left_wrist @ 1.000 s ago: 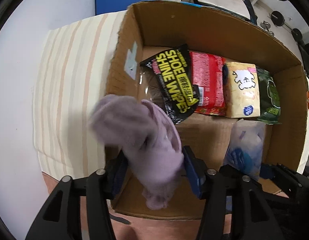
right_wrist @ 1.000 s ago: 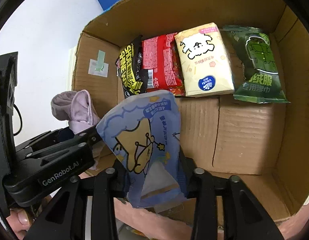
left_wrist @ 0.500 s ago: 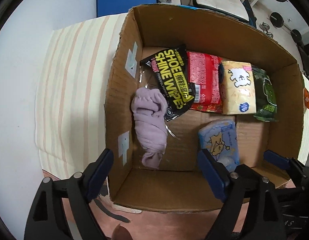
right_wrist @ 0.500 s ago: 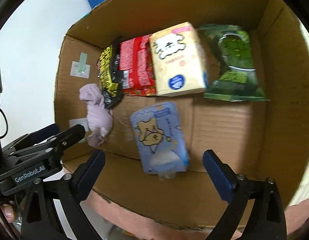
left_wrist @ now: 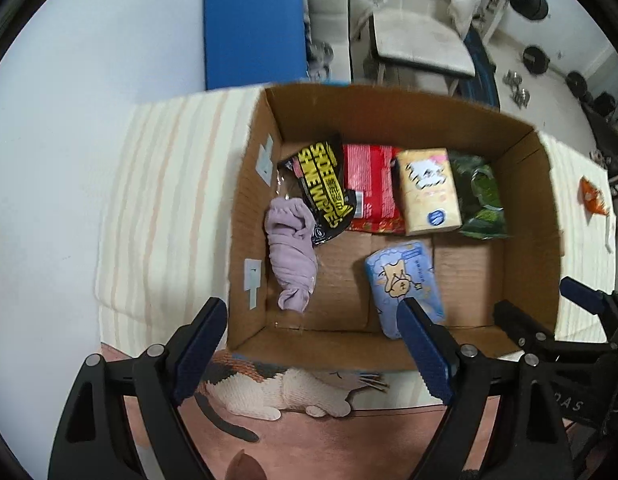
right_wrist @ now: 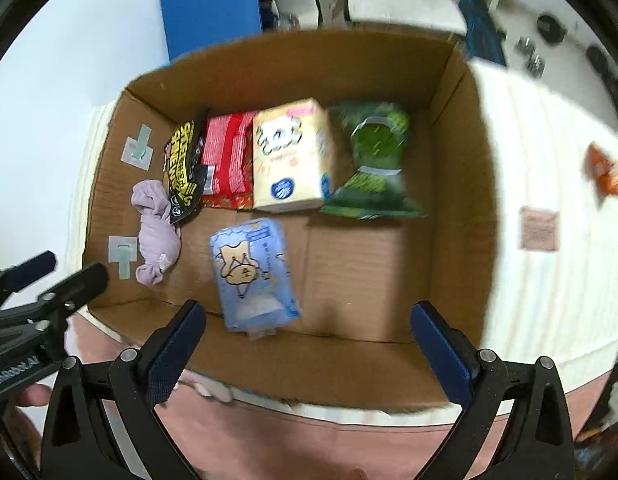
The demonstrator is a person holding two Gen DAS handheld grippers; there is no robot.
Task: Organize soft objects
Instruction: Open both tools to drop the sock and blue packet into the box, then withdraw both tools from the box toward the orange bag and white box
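Cardboard box (left_wrist: 525, 200) sits on a cream striped cloth (left_wrist: 161, 208), with both claws above its near edge. The left claw (left_wrist: 313, 344) is spread wide and holds nothing; the right claw (right_wrist: 309, 344) is likewise wide apart and empty.

Inside the box, the rolled lilac sock (left_wrist: 293, 256) lies along the left wall, well beyond the left claw's left finger and apart from it. Its far end touches the black and yellow shoe wipes pack (left_wrist: 325, 192), which overlaps it slightly. The blue tissue pack (right_wrist: 253, 276) lies on the box floor near the near wall, between the right claw's fingers in the right wrist view but below them, touching neither. In the left wrist view that pack (left_wrist: 405, 280) is partly hidden by the left claw's right finger.

Along the far wall stand, left to right, the wipes, a red packet (left_wrist: 369, 188), a yellow tissue pack (left_wrist: 429, 192) and a green packet (left_wrist: 481, 200), side by side.

A cat-patterned rug (left_wrist: 293, 392) shows below the box's near edge.
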